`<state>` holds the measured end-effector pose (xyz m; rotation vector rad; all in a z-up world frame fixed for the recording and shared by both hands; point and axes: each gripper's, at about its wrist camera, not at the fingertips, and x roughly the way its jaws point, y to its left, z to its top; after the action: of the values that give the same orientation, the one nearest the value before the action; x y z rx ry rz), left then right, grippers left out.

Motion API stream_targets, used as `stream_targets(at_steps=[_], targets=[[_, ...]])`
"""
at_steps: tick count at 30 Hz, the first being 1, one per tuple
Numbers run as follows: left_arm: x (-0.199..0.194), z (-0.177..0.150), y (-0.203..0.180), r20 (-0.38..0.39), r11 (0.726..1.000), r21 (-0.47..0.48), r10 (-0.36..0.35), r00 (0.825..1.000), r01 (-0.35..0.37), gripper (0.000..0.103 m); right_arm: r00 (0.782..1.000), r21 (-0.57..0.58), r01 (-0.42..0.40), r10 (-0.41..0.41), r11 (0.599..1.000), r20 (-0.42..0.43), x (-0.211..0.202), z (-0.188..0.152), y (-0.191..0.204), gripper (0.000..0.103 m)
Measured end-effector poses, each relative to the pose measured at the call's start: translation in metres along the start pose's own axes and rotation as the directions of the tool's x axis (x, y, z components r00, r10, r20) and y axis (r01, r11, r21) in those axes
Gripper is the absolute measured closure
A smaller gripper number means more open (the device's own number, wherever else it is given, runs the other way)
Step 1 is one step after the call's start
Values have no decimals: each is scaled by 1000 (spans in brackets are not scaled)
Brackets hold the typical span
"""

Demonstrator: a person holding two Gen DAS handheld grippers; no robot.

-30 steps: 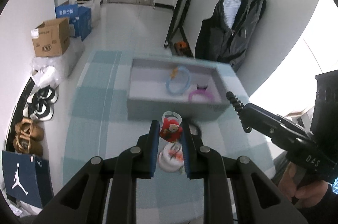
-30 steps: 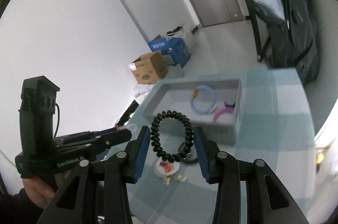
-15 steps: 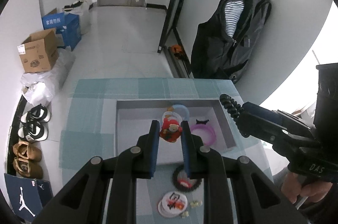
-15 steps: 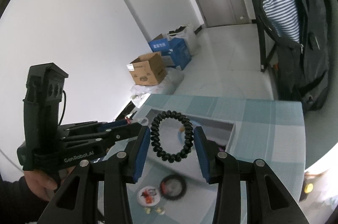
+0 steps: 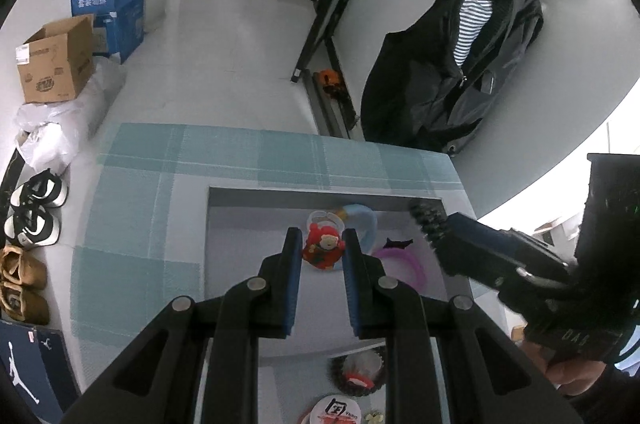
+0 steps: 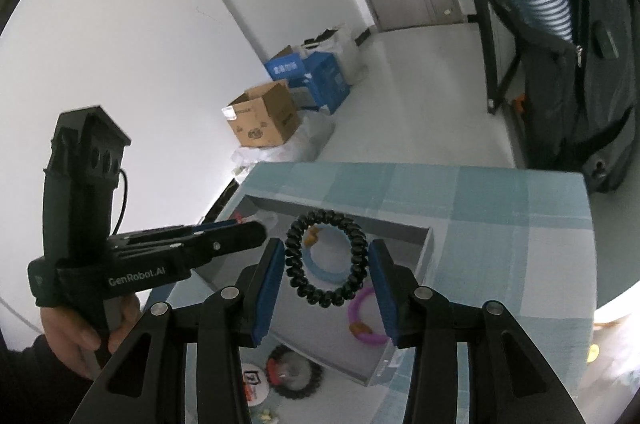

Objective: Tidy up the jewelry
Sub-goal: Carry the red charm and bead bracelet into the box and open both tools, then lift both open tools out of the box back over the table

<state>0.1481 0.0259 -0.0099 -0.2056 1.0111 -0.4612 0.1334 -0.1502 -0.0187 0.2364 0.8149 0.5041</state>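
My left gripper is shut on a small red plush charm with a white ring behind it, hanging over the middle of the grey tray. My right gripper is shut on a black coil hair tie, which its blue pads hold upright over the tray's far part. In the tray lie a light blue ring and a purple ring, with a small black piece beside it. The right gripper comes in from the right in the left wrist view, close beside the left one.
The tray stands on a teal checked cloth. In front of it lie a black frilly scrunchie and a round badge. Past the table's edges are cardboard boxes, shoes and a hanging black jacket.
Both grippers have moved forward with their items, from above the loose pieces in front of the tray to over the tray itself. Neither grip has changed.
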Motion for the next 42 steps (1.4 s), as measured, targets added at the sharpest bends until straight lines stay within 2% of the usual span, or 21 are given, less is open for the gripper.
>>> stream_targets(at_steps=[11, 17, 18, 19, 21, 23, 26, 37, 42], targets=[[8, 3, 2, 0, 998, -25, -59, 998, 59, 87, 999, -24, 32, -31, 999, 12, 5, 2, 4, 59], [9, 4, 0, -12, 994, -37, -99, 995, 98, 85, 998, -33, 53, -52, 998, 25, 3, 1, 5, 54], [8, 4, -2, -9, 995, -28, -96, 995, 96, 83, 998, -31, 58, -57, 998, 29, 1, 1, 4, 50], [7, 4, -3, -7, 996, -21, -91, 996, 90, 80, 998, -25, 55, -54, 998, 36, -1, 1, 3, 48], [3, 3, -3, 2, 995, -23, -96, 995, 96, 53, 998, -10, 46, -45, 999, 52, -6, 1, 0, 39], [-2, 3, -2, 27, 993, -39, -109, 994, 110, 39, 997, -1, 43, -43, 999, 71, -11, 2, -1, 36], [-11, 3, -1, 56, 992, -39, -115, 992, 117, 38, 996, 11, 40, -41, 999, 82, -14, 4, -3, 34], [-31, -3, 7, 107, 997, -71, -34, 994, 42, 38, 992, 23, 39, -41, 999, 119, -32, -1, -4, 26], [-39, -12, 5, 119, 998, -55, 30, 992, -24, 38, 992, 24, 38, -41, 999, 120, -37, -5, -2, 21]])
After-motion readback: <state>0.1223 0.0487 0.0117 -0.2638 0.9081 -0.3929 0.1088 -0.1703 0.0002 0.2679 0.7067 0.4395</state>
